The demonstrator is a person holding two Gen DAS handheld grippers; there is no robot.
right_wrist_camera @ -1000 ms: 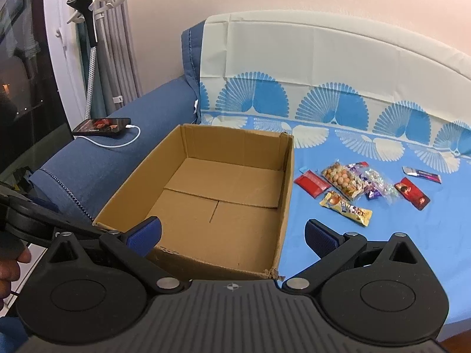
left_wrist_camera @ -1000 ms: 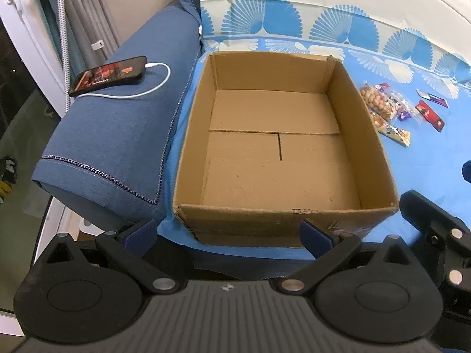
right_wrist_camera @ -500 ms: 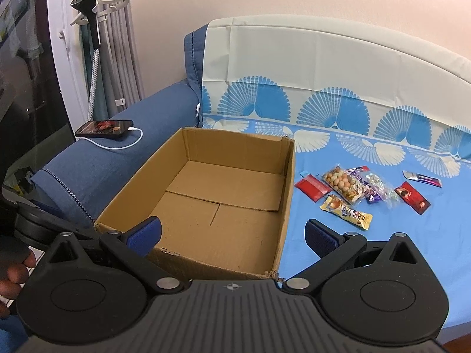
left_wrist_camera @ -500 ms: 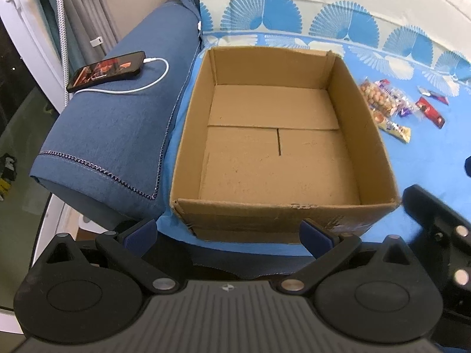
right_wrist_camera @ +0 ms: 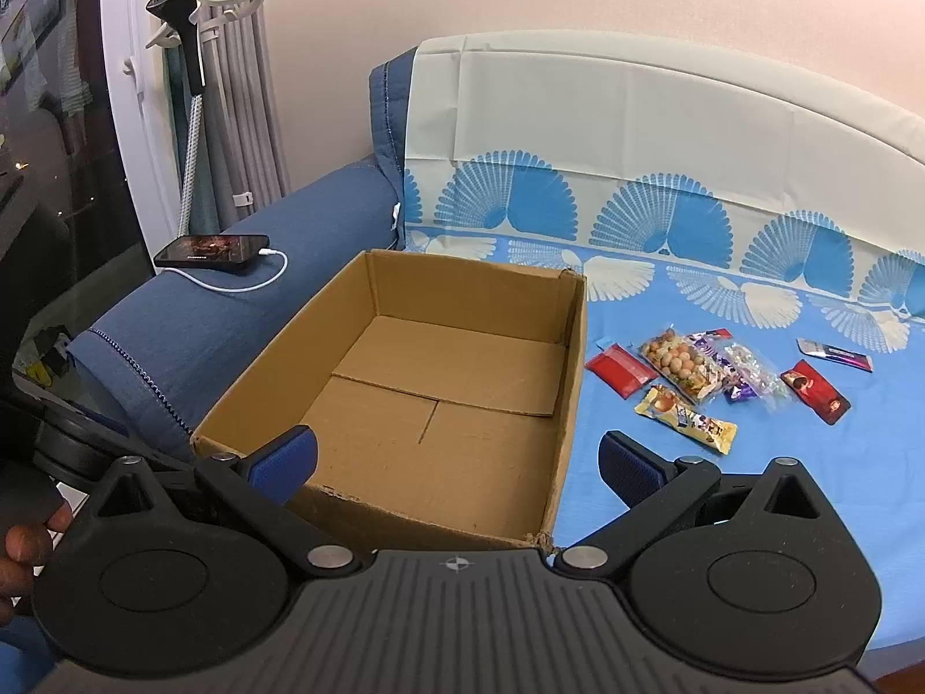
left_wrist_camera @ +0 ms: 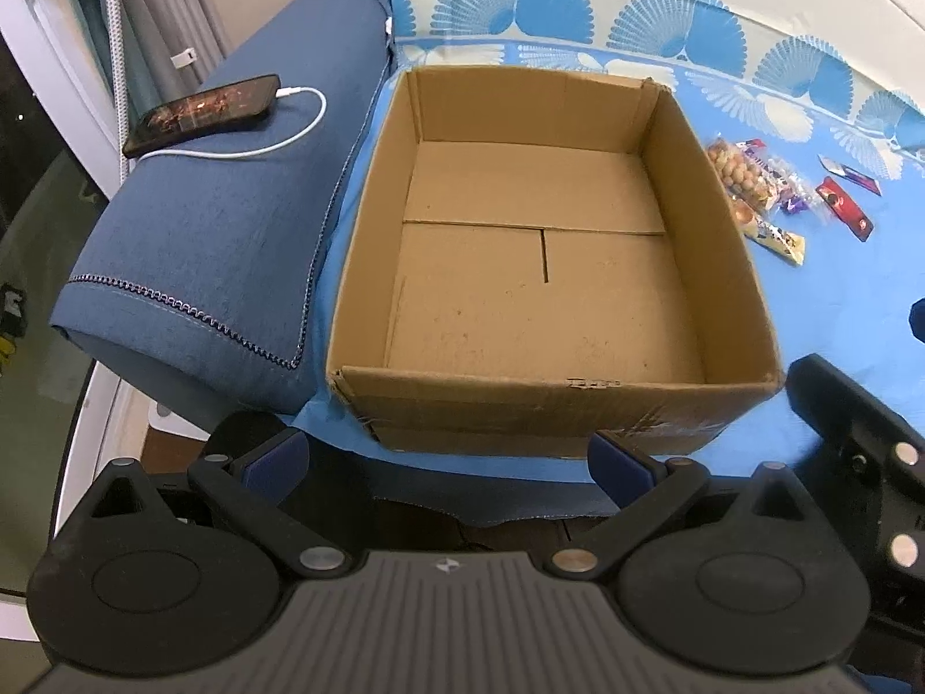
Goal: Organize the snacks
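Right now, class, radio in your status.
Left gripper open, right gripper open, both holding nothing. Cardboard box has no snacks inside; snack packets beside it on the blue sheet. Nothing blocking.

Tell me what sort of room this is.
Probably a home living room: a blue sofa with a charging phone on its arm, a curtained window, and a garment steamer.

Each gripper is built of matte black plastic. On the left gripper and the right gripper alike, two round discs are set side by side behind a ribbed grey centre plate marked with a small crosshair. Angled black link arms are pinned with silver screws and are tipped with blue textured pads. A hand is seen at the lower left edge of the right view, above a strip of blue sleeve.
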